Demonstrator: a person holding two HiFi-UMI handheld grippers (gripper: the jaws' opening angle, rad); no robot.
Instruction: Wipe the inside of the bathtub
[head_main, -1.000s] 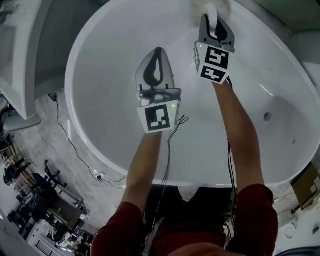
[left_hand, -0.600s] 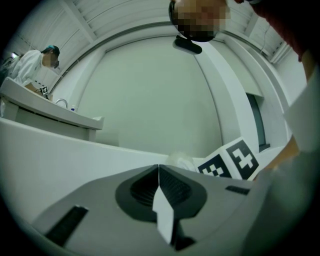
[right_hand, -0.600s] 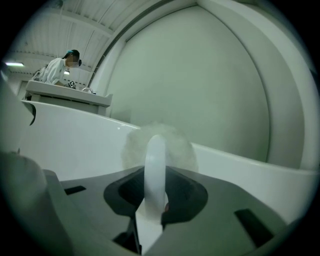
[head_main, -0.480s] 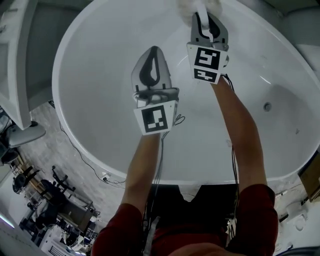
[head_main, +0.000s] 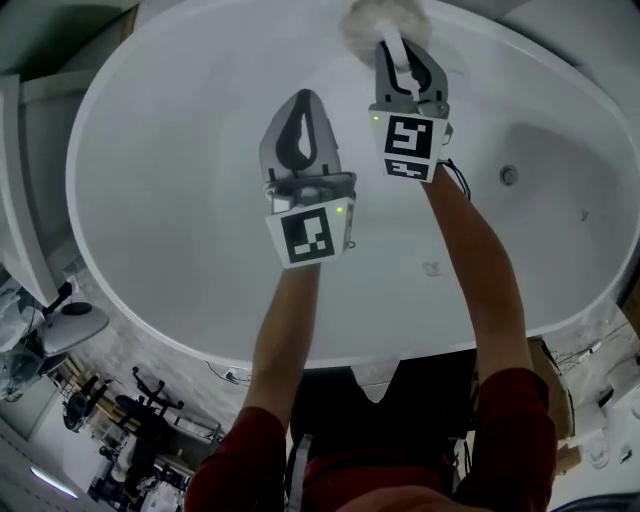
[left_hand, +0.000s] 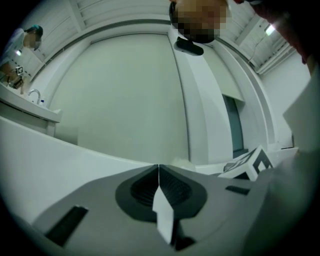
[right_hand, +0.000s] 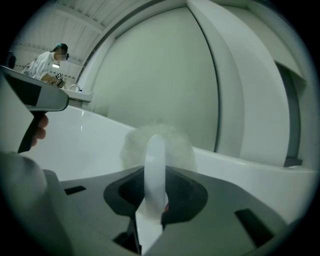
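The fluffy pad (head_main: 372, 20) sits at 12 o'clock in the head view, where the frame's top edge cuts it off. Its soft, fuzzy outline blends into the white bathtub (head_main: 180, 200), so I cannot tell whether it presses on the far wall. In the right gripper view the pad is a pale, blurry round tuft behind a smooth, glossy white handle (right_hand: 154, 165) with a rounded end.

The right gripper (head_main: 404, 52) has its grey jaws clamped on that handle, which stands upright between them. The left gripper (head_main: 303, 100) is at 9 o'clock of the right one, just beside it. It hovers over the basin with its jaws closed together on nothing, their ribbed dark pads meeting along a thin seam.

The tub is a wide oval shell, smooth and shiny, and its right end runs out of frame at 3 o'clock. A small round drain (head_main: 509, 175) lies at 2 o'clock. Dark cables (head_main: 455, 180) trail from the right gripper along the forearm.
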